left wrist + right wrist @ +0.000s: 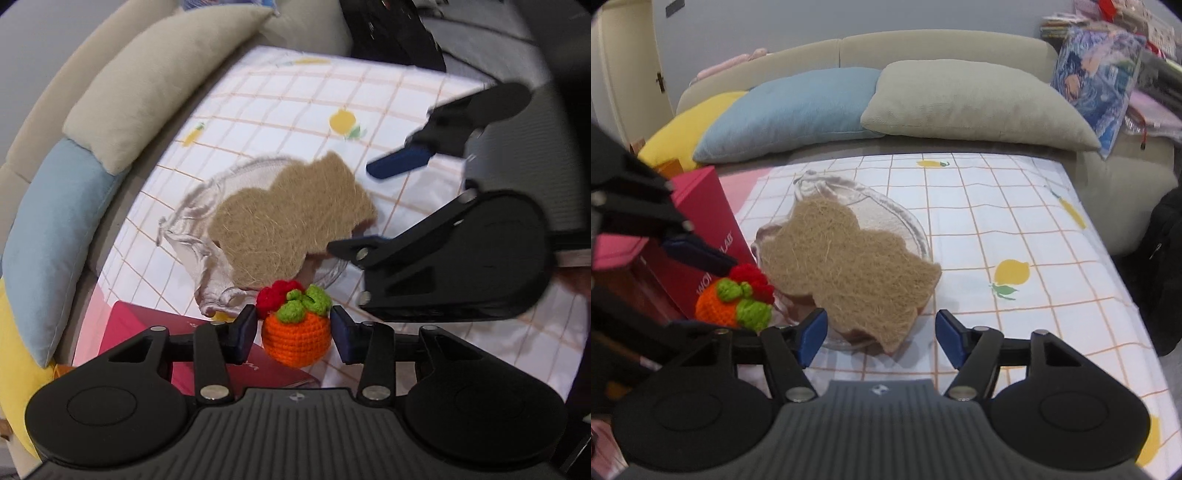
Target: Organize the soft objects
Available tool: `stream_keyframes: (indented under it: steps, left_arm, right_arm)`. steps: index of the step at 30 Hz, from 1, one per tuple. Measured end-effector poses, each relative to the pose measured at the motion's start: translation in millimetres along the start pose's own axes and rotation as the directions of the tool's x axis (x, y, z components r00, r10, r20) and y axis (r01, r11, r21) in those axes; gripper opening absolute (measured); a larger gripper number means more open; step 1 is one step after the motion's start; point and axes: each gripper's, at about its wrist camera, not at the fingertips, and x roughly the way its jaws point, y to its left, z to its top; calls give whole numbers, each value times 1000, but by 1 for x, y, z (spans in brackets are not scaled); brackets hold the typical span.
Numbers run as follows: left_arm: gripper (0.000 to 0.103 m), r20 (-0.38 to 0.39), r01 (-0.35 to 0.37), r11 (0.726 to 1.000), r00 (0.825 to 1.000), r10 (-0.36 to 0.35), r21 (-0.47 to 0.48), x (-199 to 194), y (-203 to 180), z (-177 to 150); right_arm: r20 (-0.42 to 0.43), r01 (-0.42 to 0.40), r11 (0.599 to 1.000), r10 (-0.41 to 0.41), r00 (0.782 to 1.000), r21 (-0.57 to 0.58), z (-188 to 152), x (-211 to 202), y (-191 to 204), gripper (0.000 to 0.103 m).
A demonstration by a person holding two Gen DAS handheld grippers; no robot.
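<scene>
**Fuzzy Pad on a Glass Dish**

A tan, fuzzy, wavy-edged fibre pad (846, 269) lies on a clear glass dish (916, 236) in the middle, on a white checked cloth with yellow fruit pictures (1015, 221). At the bottom, the right gripper (881, 334) has its blue pads wide apart, holding nothing. At the left, an orange crochet fruit with green leaves (727, 302) sits between the left gripper's (713, 284) fingers, beside a red box (705, 225).

Both views are evenly and softly lit, with no single light source visible. The checked tablecloth (295, 103) reads bright, almost washed out in the left wrist view, and a pinkish glare spills beside the red box (147, 332). Shadows are faint and diffuse. Fisheye distortion bends the cushions (55, 229) into arcs and darkens the corners. The right gripper (388, 206) is smeared by motion blur in the left view.
</scene>
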Motion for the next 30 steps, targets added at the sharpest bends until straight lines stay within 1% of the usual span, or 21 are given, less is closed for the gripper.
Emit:
stream_keyframes:
  steps: [2, 5, 7, 8, 9, 10, 11, 12, 13, 14, 15, 16, 18, 20, 22, 24, 25, 26, 28, 30]
  left_arm:
    - [49, 21, -16, 1000, 1000, 16, -21, -5, -1, 0]
    - [49, 38, -62, 998, 997, 63, -23, -12, -9, -5]
    - [49, 48, -58, 997, 997, 60, -40, -16, -12, -9]
    - [49, 52, -54, 997, 997, 57, -53, -19, -13, -12]
    - [49, 57, -48, 996, 997, 52, -69, -22, -14, -15]
    - [49, 61, -43, 996, 997, 48, -82, -23, -14, -16]
    - [49, 63, -40, 995, 997, 46, -94, -24, -14, -17]
    - [49, 67, -40, 994, 997, 47, -103, -26, -14, -19]
    - [49, 71, -38, 993, 996, 47, -112, -29, -15, -21]
    - [49, 76, -35, 992, 996, 44, -119, -31, -15, -23]
    - [49, 83, -32, 992, 996, 42, -124, -32, -13, -24]
    - [49, 92, -31, 991, 995, 43, -129, -35, -13, -26]
    - [49, 104, -28, 990, 994, 42, -136, -41, -13, -28]
    - [49, 115, -27, 989, 992, 44, -144, -44, -11, -31]
    - [49, 119, -38, 987, 991, 57, -155, -46, -8, -33]
    - [48, 123, -34, 986, 991, 55, -165, -45, -3, -34]
    - [48, 126, -23, 985, 991, 45, -171, -45, -1, -34]
    - [48, 128, -16, 985, 991, 39, -174, -44, 2, -33]
    - [48, 142, -32, 986, 988, 56, -161, -44, 2, -31]
    - [48, 151, -42, 987, 986, 66, -156, -42, 3, -29]
  right_arm:
    - [-7, -13, 1000, 13, 1000, 15, 0, 3, -1, 66]
    - [-8, -21, 999, 21, 1000, 26, 1, 8, 1, 66]
    - [-1, -22, 999, 23, 1000, 24, 0, 9, 2, 65]
    - [-5, -24, 999, 24, 1000, 24, 0, 10, 2, 63]
    - [-15, -35, 999, 35, 999, 32, -1, 11, 2, 51]
    - [-25, -55, 998, 56, 998, 43, -1, 11, 1, 51]
    - [-26, -55, 998, 56, 998, 44, -2, 9, 0, 49]
    - [-24, -54, 998, 55, 998, 37, -3, 8, 1, 41]
    - [-24, -51, 998, 52, 998, 34, -3, 7, 1, 35]
    - [-23, -52, 998, 52, 998, 35, -3, 6, 1, 25]
    - [-24, -55, 998, 56, 998, 38, -3, 4, 1, 20]
    - [-29, -60, 997, 62, 998, 41, -4, 3, 1, 16]
    - [-38, -55, 998, 56, 998, 34, -5, 2, 2, 15]
    - [-38, -37, 999, 38, 999, 10, -6, 2, 6, 16]
    - [-22, -3, 1000, 3, 1000, -24, -6, -2, 14, 23]
    - [-1, 12, 998, -12, 1000, -62, -7, -5, 18, 50]
    - [5, 25, 997, -25, 1000, -78, -7, -4, 20, 54]
    - [5, 38, 995, -38, 999, -92, -7, -3, 22, 56]
    - [-8, 41, 995, -42, 999, -91, -6, 1, 20, 58]
    - [-6, 39, 997, -39, 999, -71, -4, 2, 17, 66]
